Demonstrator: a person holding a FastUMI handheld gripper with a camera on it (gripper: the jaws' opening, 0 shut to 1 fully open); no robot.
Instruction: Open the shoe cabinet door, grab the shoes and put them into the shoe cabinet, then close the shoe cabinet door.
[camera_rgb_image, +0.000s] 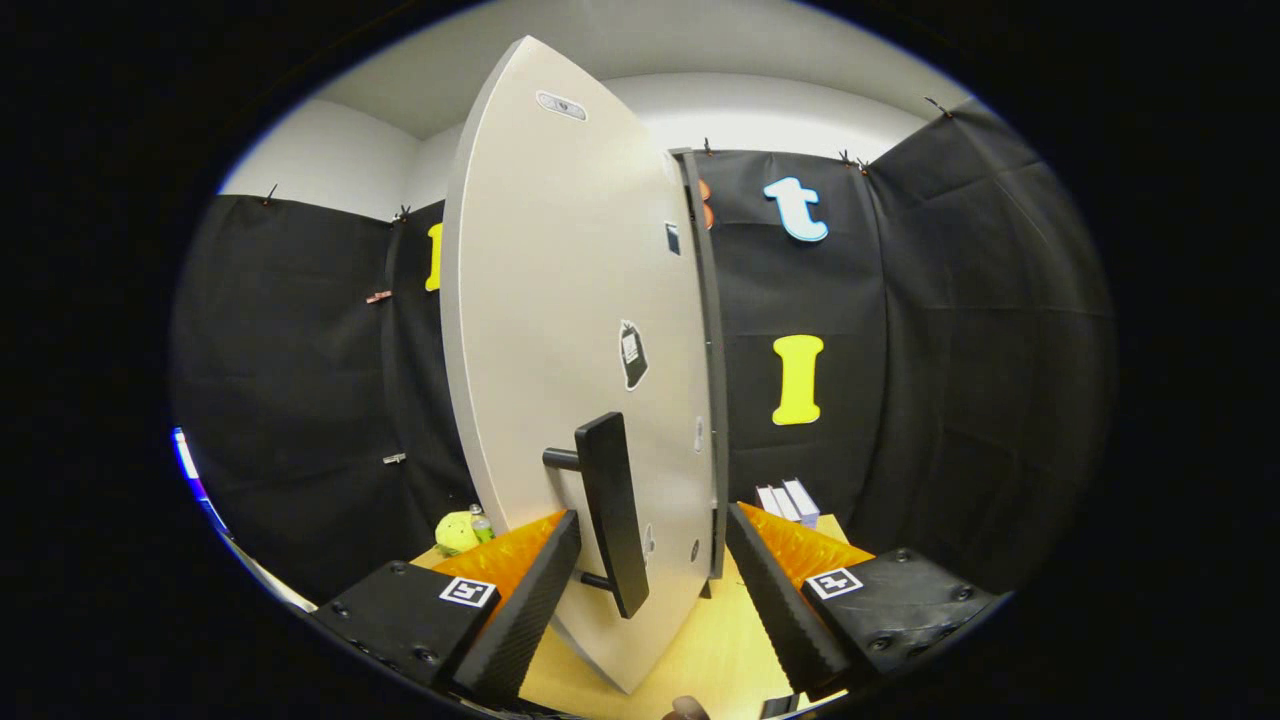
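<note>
The shoe cabinet door (560, 330) is a pale panel that stands close in front of me, seen at a slant, with a dark edge (712, 400) along its right side. Its black bar handle (612, 510) stands upright on two short posts. My gripper (653, 515) is open, and the handle sits between the fingers, much nearer the left finger (530, 600) than the right finger (785, 610). Neither finger presses on the handle. I cannot tell how far the door is swung.
A light wooden surface (700, 650) lies under the door and the fingers. A yellow-green soft toy (455, 532) with a small bottle sits beyond the left finger. White boxes (788, 500) stand beyond the right finger. Black cloth walls close in all round.
</note>
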